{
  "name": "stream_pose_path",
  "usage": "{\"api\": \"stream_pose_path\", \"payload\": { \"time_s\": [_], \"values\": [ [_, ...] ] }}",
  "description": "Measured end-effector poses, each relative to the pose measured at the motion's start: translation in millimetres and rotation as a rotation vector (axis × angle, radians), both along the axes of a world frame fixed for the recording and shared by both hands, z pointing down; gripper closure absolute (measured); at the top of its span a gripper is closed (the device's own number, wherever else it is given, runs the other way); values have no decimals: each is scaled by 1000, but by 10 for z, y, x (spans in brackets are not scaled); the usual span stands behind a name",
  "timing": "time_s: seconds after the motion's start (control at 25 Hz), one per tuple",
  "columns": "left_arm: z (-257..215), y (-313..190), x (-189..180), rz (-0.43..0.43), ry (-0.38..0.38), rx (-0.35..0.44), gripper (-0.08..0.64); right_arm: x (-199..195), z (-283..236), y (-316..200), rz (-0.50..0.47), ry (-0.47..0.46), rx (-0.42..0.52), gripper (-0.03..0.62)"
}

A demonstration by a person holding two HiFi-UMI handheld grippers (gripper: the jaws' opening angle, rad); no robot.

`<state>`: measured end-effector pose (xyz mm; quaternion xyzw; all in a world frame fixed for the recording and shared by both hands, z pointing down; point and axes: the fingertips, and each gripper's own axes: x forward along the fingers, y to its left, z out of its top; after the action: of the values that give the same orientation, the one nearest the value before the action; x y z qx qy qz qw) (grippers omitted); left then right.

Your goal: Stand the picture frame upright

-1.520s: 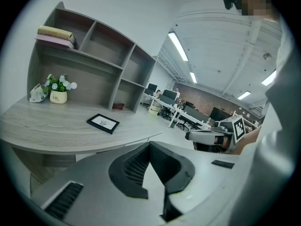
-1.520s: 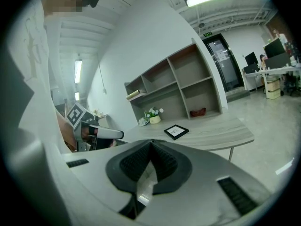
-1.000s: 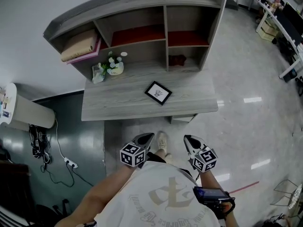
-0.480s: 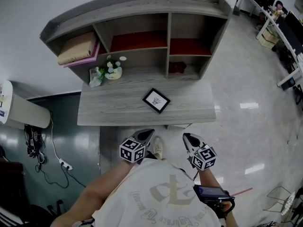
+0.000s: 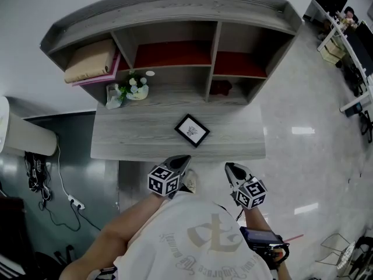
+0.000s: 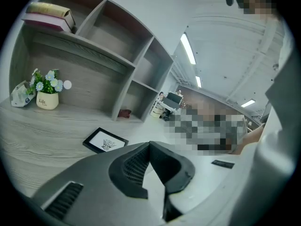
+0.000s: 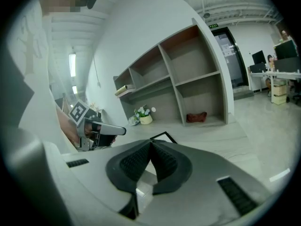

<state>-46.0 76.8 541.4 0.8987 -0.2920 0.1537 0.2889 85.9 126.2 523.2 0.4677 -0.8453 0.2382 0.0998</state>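
Both tongs are pinched shut with nothing in them. In the left gripper view the left tongs (image 6: 150,146) have their dark pads pressed together, and it's the same for the right tongs (image 7: 151,143) in the right gripper view. From the head view they sit side by side just short of the bench's (image 5: 134,134) front edge, over the floor, tips aimed at the bench and touching nothing. The picture frame (image 5: 192,130) is lying flat on the bench top, near the front edge about mid-width and a bit ahead of both tongs. It's turned at an angle, with a black border, a white mat and a small dark drawing. Further back on the left is a little white pot of flowers (image 5: 137,88) with a crinkly packet beside it. Behind that is the grey wood shelf unit (image 5: 175,13), where a beige folded cloth (image 5: 90,60) sits on something pink in the upper left cubby. A small dark red thing (image 5: 220,88) is in the lower right cubby.
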Motion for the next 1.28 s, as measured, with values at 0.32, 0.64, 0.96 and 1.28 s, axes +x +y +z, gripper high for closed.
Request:
{"api": "stream_pose_path", "payload": {
  "time_s": [0.32,0.64,0.96,1.28],
  "values": [
    [-10,-465,19,10,26,-6,557,-2,-24,-430,15,20,-15,586],
    [143,-676,-172,-57,32,-58,557,-137,34,-766,-53,53,-43,588],
    [313,-837,-331,-181,15,-95,557,-209,211,-1144,-192,66,-85,586],
    [478,-1004,-383,-362,-3,-148,557,-204,365,-1669,-385,76,-107,586]
  ]
}}
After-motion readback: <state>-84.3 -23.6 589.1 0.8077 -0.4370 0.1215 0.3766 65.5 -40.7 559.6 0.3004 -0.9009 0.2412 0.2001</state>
